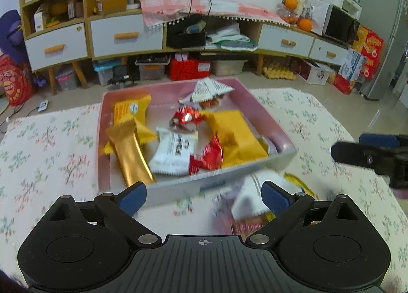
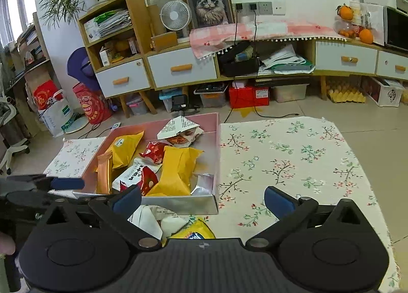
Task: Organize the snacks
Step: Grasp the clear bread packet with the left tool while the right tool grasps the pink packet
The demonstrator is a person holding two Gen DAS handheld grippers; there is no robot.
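Pink-walled box (image 1: 257,112) sits on a floral tablecloth (image 1: 46,155), filled with snack packets: yellow packets (image 1: 237,137), a gold bar (image 1: 130,152), a white packet (image 1: 173,152) with black print too blurred to read, and red wrappers (image 1: 186,117). Left gripper (image 1: 204,196) stands wide open, holding nothing; the box lies at 12 o'clock, a blurred loose white packet (image 1: 247,198) at its 3 o'clock finger. Right gripper (image 2: 202,201) stands wide open and empty; the box (image 2: 178,203) is at 11 o'clock, and loose packets (image 2: 163,224) lie just below its left finger. Open cloth (image 2: 293,160) extends from 12 to 3 o'clock, up to the table edge.
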